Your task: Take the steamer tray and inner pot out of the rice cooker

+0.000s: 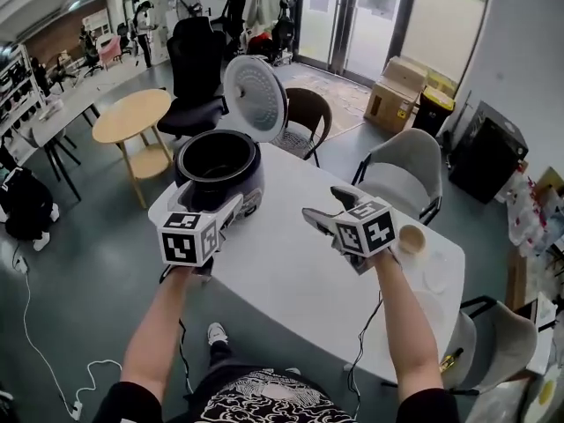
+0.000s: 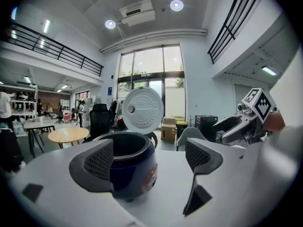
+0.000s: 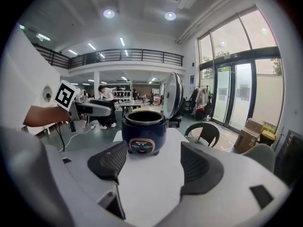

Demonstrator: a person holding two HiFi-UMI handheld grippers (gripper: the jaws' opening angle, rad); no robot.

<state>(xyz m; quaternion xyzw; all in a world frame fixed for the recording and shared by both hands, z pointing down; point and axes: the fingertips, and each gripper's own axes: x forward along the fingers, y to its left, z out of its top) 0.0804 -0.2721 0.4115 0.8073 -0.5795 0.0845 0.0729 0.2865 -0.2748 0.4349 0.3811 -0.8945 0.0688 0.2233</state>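
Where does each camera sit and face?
Head view: on the head, looking steeply down at table and open rice cooker; both forearms show.
Left gripper view: on left gripper, facing the cooker; open jaws show.
Right gripper view: on right gripper, facing cooker's front panel; open jaws show.
Shared: cooker in all; each gripper view shows the other gripper.

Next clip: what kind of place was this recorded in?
Probably an open-plan office or studio, not a home kitchen: a railed mezzanine overlooks the floor, tall glass doors line one wall, and a black office chair stands beyond the white table.
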